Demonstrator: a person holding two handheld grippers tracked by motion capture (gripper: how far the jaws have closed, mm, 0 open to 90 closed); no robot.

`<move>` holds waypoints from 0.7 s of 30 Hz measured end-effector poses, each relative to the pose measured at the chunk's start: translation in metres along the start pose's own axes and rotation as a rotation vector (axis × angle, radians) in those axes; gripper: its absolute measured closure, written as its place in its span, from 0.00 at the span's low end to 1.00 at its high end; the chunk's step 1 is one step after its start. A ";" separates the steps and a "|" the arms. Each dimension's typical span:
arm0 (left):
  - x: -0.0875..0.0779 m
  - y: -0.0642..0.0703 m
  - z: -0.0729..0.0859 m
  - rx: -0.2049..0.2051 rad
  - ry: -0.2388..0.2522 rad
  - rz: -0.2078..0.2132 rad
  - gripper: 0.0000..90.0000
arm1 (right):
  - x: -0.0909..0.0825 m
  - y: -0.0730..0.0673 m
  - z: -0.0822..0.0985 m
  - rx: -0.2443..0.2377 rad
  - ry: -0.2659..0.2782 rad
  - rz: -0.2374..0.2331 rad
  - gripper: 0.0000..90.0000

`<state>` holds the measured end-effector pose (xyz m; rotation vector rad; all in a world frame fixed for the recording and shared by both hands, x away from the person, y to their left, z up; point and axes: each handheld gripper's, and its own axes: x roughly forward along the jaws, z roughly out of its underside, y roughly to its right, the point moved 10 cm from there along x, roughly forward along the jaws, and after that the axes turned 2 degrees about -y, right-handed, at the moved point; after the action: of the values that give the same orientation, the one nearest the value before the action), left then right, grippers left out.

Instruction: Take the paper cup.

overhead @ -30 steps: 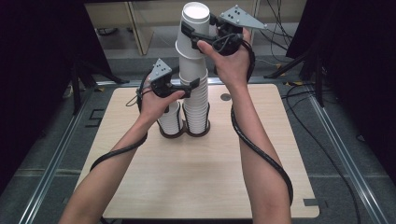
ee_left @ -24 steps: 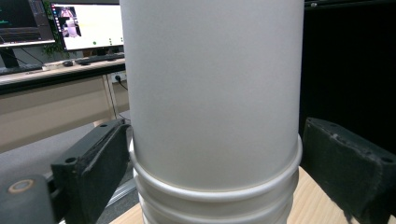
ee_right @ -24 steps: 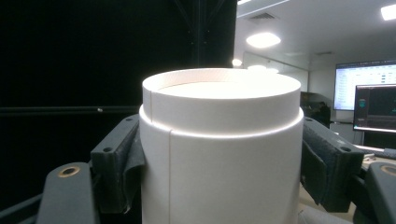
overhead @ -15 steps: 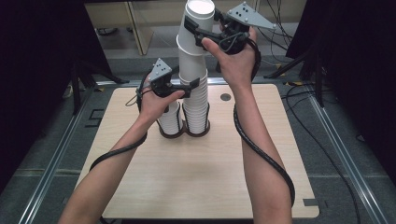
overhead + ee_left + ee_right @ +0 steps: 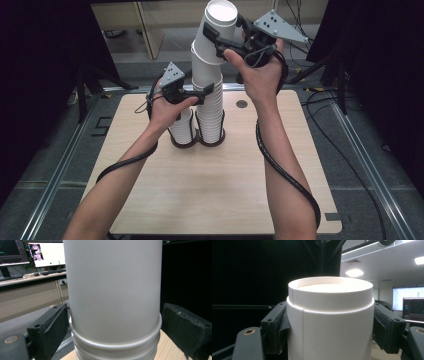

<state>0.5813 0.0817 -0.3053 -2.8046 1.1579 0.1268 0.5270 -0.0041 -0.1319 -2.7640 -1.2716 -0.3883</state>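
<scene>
While our right gripper clamps the tilted top cup at upper centre and our left gripper pinches the cup stack mid-frame, we risk several nested cups lifting together, toppling the stack.

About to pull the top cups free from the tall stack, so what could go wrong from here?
1. The upper cups already lean away from the tall stack. If they stick, the right gripper may drag extra cups along.
2. The left gripper braces the stack at a rim. If its jaws slip, the stack could tip out of the black holder.
3. The short stack stands close beside it and could be knocked.
</scene>
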 end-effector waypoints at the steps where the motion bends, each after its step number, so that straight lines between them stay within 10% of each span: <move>1: 0.000 0.000 0.000 0.003 -0.001 -0.001 0.09 | -0.003 0.000 -0.002 -0.012 0.014 -0.005 0.28; 21: -0.015 0.005 0.001 0.006 0.020 0.002 0.16 | -0.056 -0.019 0.017 -0.040 -0.018 -0.017 0.28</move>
<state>0.5670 0.0884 -0.3050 -2.8056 1.1636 0.0956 0.4814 -0.0299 -0.1636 -2.7979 -1.3070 -0.3955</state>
